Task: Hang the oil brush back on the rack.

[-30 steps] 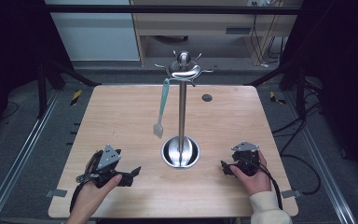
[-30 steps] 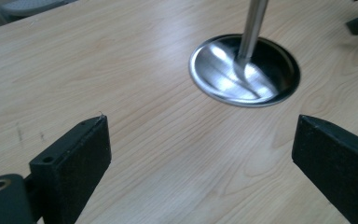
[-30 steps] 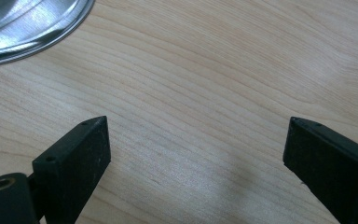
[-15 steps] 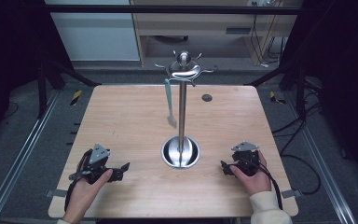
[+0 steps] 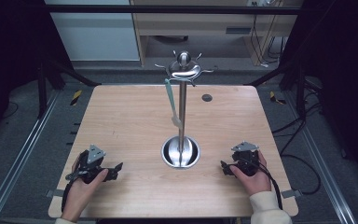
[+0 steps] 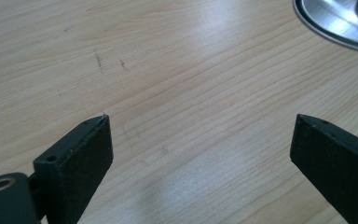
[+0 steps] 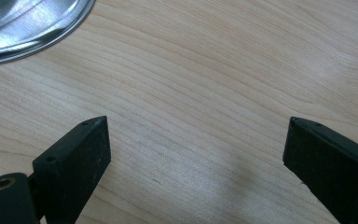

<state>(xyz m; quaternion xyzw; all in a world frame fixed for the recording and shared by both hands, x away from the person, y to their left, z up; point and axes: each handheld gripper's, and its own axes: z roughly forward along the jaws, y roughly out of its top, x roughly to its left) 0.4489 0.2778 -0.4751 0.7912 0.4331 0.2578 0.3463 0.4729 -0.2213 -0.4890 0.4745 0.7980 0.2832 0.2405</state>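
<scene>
Since a second ago the left gripper (image 5: 114, 169) has withdrawn toward seven o'clock, jaws spread and empty like the right gripper (image 5: 225, 168). The pale green utensil (image 5: 172, 105) hangs on the steel rack (image 5: 182, 100); hanging looks finished, next move probably rest.

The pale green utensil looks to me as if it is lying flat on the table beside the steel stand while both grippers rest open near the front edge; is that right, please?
Not quite: the pale green utensil hangs from a hook at the top of the steel stand, as the high view shows. The rest holds: the left gripper and right gripper sit open near the table's front edge.
</scene>
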